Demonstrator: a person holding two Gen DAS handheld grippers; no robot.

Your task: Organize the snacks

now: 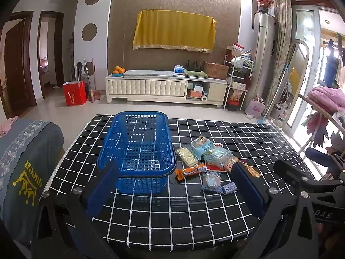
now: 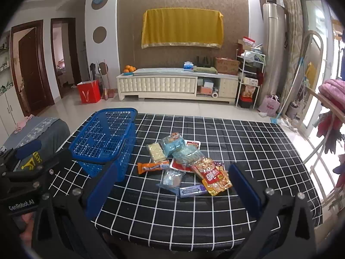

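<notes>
Right wrist view: we see the right tongs [image 2: 170, 185] spread wide, empty, above the snacks [image 2: 185, 164] heaped mid-frame on the counter [image 2: 248, 151]. The basket [image 2: 103, 142] sits left of them, empty. Left wrist view: left tongs [image 1: 174, 185] likewise spread, holding nothing.

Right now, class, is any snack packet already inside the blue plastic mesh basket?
No, the blue plastic mesh basket is empty; the snack packets lie beside it on the tablecloth.
</notes>
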